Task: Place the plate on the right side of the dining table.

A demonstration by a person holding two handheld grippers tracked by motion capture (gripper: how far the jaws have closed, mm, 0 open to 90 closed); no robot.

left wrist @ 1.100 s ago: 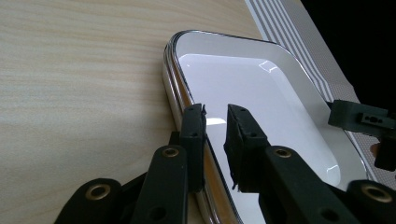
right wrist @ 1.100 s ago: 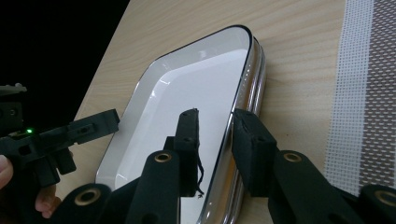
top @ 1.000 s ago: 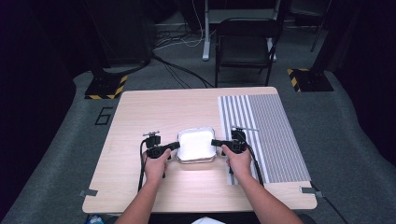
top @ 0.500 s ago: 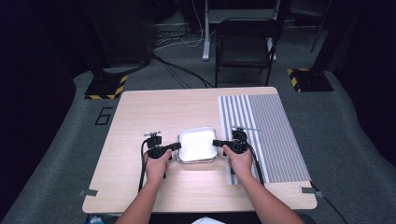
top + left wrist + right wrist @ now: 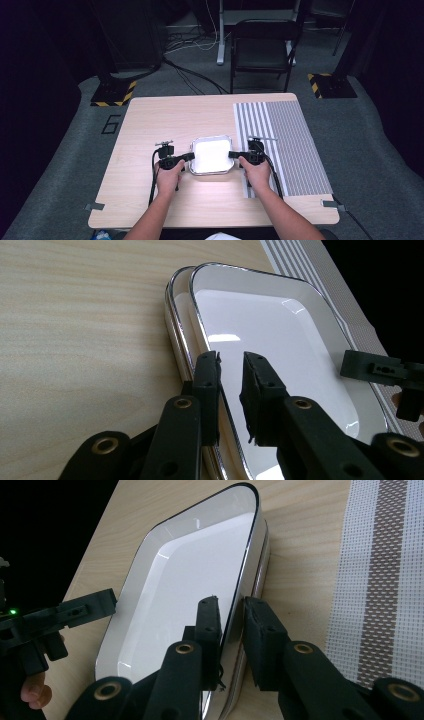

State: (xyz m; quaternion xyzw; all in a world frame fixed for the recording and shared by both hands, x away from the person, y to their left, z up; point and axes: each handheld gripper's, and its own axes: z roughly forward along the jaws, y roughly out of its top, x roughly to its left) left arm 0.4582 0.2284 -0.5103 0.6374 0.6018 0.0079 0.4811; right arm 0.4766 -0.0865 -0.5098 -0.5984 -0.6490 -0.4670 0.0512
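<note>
Gripping opposite rims of a white, silver-edged rectangular tray nested on a second like it, my left gripper and right gripper clamp its thin lip at mid-table, just left of the striped mat.

We see glossy white tray w/ shiny metal-look rim, matt pale wood-grain table, woven striped mat, matt black plastic jaws.
</note>
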